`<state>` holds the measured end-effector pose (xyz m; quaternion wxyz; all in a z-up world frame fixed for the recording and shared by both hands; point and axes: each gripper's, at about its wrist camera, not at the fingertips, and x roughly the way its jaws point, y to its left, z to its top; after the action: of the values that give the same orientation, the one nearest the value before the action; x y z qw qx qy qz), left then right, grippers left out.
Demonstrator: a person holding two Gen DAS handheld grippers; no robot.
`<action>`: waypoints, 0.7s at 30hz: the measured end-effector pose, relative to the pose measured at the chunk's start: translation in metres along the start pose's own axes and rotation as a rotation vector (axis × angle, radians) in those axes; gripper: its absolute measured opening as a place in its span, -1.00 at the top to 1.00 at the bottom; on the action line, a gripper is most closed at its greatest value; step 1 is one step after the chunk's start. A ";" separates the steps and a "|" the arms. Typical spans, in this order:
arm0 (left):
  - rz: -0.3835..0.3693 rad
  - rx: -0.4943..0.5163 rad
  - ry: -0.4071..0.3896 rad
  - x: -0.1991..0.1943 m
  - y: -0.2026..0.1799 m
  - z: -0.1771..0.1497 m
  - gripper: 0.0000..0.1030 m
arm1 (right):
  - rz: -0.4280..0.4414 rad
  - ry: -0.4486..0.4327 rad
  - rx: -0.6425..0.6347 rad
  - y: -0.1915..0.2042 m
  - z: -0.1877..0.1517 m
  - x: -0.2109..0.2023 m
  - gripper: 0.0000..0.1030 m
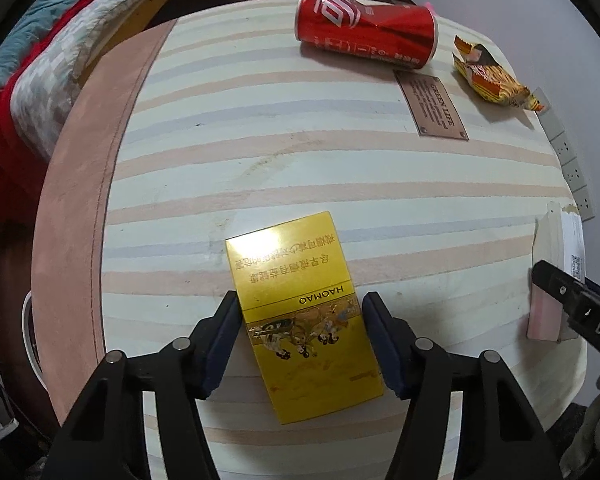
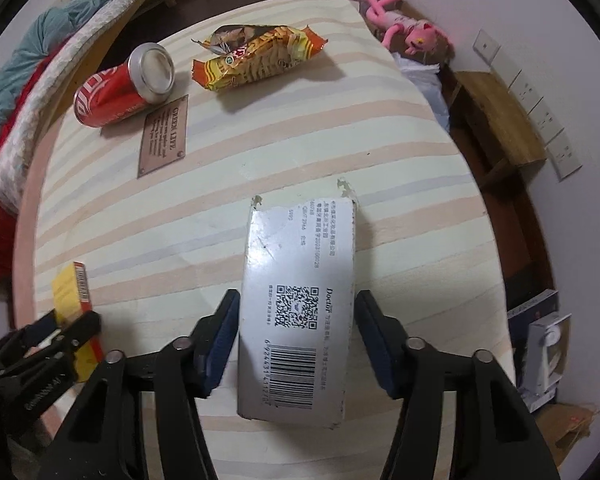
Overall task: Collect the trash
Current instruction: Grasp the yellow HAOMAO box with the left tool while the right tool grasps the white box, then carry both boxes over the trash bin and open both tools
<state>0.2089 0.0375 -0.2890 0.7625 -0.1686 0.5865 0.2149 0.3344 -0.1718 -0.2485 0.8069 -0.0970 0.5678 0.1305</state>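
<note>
the left gripper straddles the yellow cigarette pack, left pad touching its edge, right pad just clear. the right gripper pinches the white carton. at 12 o'clock lie the red soda can and snack wrapper.

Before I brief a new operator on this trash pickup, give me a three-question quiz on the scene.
1. True or false: the red can stands upright.
2. What sits between the left gripper pads?
A. yellow box
B. snack wrapper
C. plaque
3. Which printed code lies nearest the right gripper on the white box?

Key: 1 false, it lies on its side. 2 A. 3 the barcode.
</note>
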 end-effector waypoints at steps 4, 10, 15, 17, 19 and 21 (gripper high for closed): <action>0.015 -0.001 -0.052 -0.013 -0.003 -0.019 -0.12 | -0.016 -0.020 -0.036 0.005 -0.006 -0.002 0.07; 0.018 -0.029 -0.189 -0.070 0.015 -0.037 -0.11 | 0.045 -0.073 -0.037 0.010 -0.017 -0.028 0.07; -0.008 -0.048 -0.296 -0.119 0.062 -0.025 -0.10 | 0.100 -0.136 -0.098 0.041 -0.034 -0.067 0.07; -0.011 -0.051 -0.331 -0.131 0.073 -0.025 -0.09 | 0.132 -0.172 -0.133 0.059 -0.042 -0.087 0.07; -0.016 -0.067 -0.380 -0.151 0.088 -0.032 -0.09 | 0.161 -0.199 -0.165 0.073 -0.044 -0.103 0.07; -0.027 -0.089 -0.416 -0.172 0.105 -0.038 -0.09 | 0.204 -0.228 -0.199 0.095 -0.049 -0.125 0.07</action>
<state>0.0846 0.0852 -0.1327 0.8616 -0.1619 0.4042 0.2607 0.2199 -0.1089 -0.1482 0.8350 -0.1028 0.4640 0.2773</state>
